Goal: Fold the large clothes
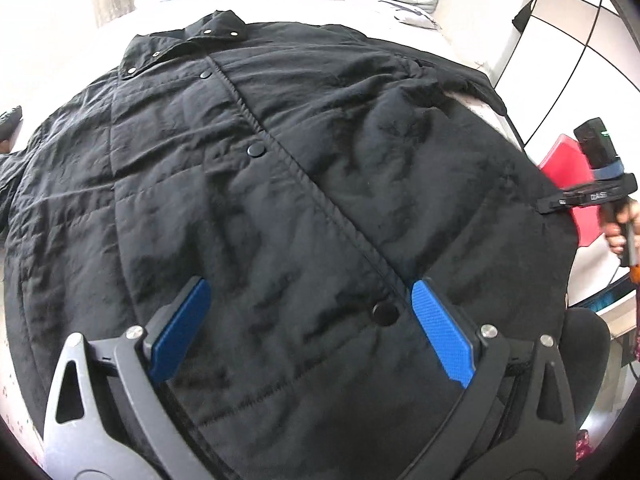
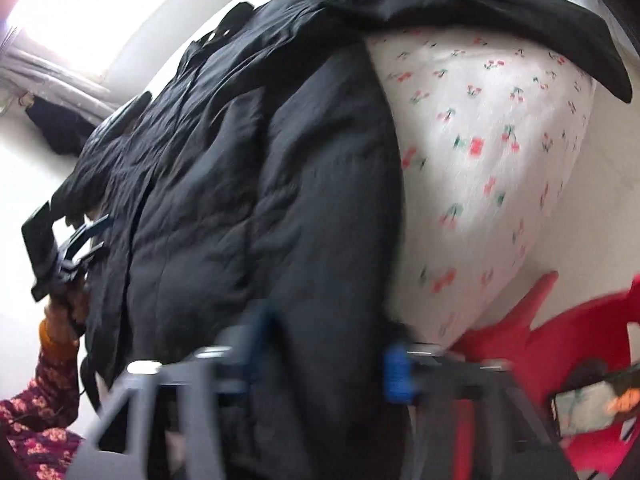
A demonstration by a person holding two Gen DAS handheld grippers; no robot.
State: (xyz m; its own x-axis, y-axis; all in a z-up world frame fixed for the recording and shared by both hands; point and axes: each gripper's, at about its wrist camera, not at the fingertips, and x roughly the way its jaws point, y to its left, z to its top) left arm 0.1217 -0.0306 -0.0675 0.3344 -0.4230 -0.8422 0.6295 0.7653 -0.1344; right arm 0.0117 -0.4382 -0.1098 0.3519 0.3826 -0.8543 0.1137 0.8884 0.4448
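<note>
Red chair (image 2: 560,320) beside bed (image 2: 480,140). Left gripper (image 1: 308,300) hovers apart over black jacket (image 1: 280,200); right gripper (image 2: 324,352) apart, blurred.

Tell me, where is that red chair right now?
In the right wrist view the red chair stands at the lower right, beside the cherry-print sheet. In the left wrist view it shows at the right edge, past the black jacket.

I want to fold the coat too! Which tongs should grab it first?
Probably the right tongs: they sit open at the side edge of the black quilted snap-button coat. The left tongs hover open over its middle.
</note>
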